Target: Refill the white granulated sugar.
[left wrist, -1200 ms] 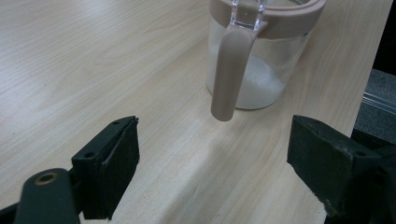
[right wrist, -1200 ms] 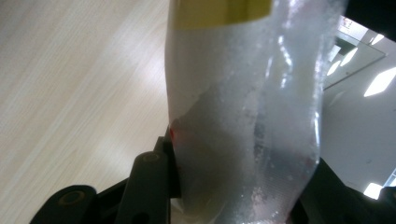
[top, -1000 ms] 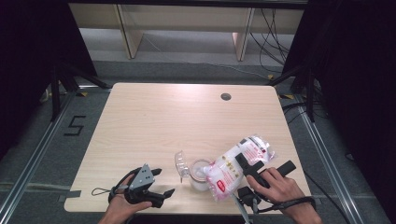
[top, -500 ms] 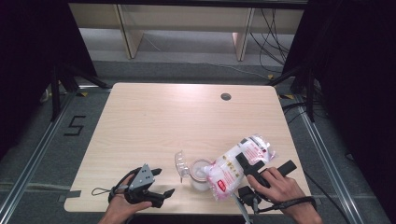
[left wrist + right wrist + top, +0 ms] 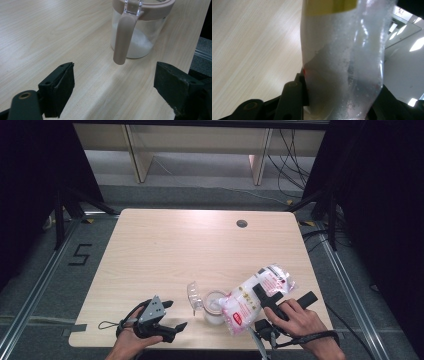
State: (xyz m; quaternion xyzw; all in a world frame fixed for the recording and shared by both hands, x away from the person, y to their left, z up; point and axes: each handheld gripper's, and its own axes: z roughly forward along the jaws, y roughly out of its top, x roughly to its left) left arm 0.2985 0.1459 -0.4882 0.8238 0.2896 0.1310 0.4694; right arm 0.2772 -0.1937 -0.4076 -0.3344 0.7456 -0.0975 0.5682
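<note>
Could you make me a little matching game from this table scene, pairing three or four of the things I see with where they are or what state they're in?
Things:
1. clear plastic bag of white powder
2. clear glass jar with a beige rim
3. left gripper
4. small dark round hole in the wooden table top

States or places:
A. open, nothing between the jaws
B. far side of the table
C. clamped in the right gripper, tilted over the jar
D. standing upright, partly filled with white powder

Pairs: 1-C, 2-D, 3-A, 4-B
</note>
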